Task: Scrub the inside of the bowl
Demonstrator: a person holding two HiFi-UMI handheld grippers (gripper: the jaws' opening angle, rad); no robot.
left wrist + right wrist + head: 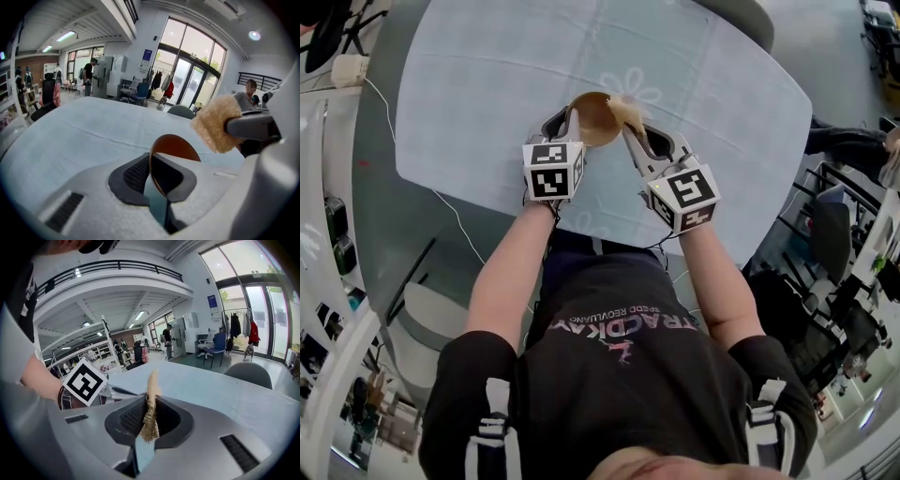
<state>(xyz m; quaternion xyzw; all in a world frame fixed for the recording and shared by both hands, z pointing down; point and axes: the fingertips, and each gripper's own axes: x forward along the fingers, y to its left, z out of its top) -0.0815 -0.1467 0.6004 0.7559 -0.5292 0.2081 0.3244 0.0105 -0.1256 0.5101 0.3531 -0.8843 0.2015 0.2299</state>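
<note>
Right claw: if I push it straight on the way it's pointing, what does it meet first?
Likely the bowl rim, met by the scrub pad in the right claw. Depth is unclear: its own view shows only tablecloth dead ahead, so it may slip past.

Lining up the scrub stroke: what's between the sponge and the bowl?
Nothing: the left gripper view shows only bare tablecloth behind the gap between the sponge and the bowl.

Pale-clothed table (487,84), tall windows (192,70) — balcony railing (117,266), ceiling lights (65,36)
</note>
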